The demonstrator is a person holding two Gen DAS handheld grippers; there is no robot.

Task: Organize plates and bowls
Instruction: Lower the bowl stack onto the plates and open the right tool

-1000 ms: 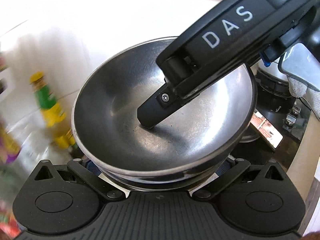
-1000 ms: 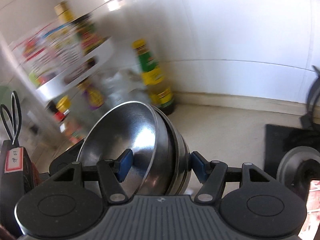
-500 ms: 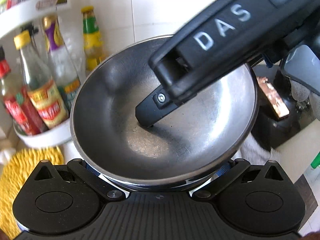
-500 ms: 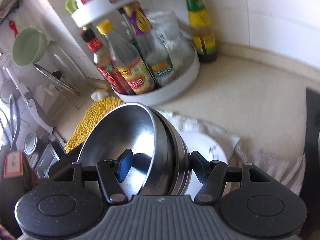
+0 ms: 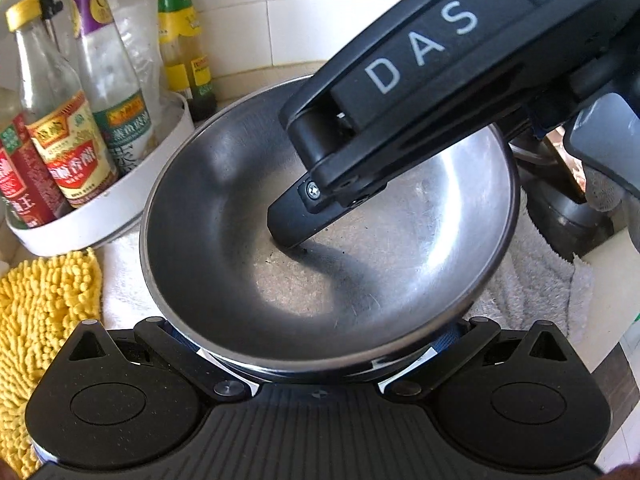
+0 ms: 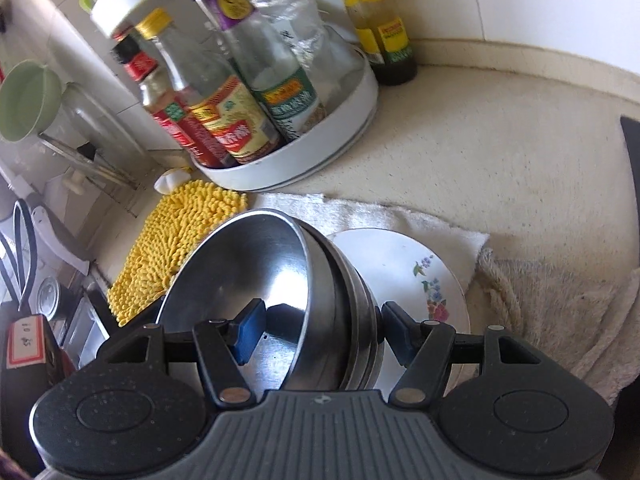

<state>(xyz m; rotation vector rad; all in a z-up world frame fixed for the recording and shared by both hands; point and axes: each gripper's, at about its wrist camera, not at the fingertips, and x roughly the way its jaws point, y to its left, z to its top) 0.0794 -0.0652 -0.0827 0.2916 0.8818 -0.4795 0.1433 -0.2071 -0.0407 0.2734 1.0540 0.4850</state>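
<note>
A stack of steel bowls [image 5: 248, 240] hangs tilted over the counter, held by both grippers. My left gripper [image 5: 312, 336] is shut across the lower bowls, its blue pads mostly hidden under the top bowl's rim. My right gripper [image 6: 320, 334] is shut on the stack's side [image 6: 344, 300]: one blue pad inside the top bowl, the other against the outer bowls. In the left wrist view its inner finger [image 5: 292, 224] reaches into the bowl. Just below the stack, a white plate with flowers [image 6: 420, 264] lies on a white towel [image 6: 360, 212].
A white turntable tray [image 6: 320, 160] with several sauce bottles stands behind the towel, a green-capped bottle [image 6: 380, 32] beside it at the wall. A yellow chenille mat [image 6: 172, 240] lies to the left. A green bowl [image 6: 28, 100] hangs on a rack far left. A dark hob edge [image 6: 632, 160] is right.
Both grippers have come down together with the bowl stack, from facing the wall to just over the towel. The bottles, mat and flowered plate have come into view. The grip is unchanged.
</note>
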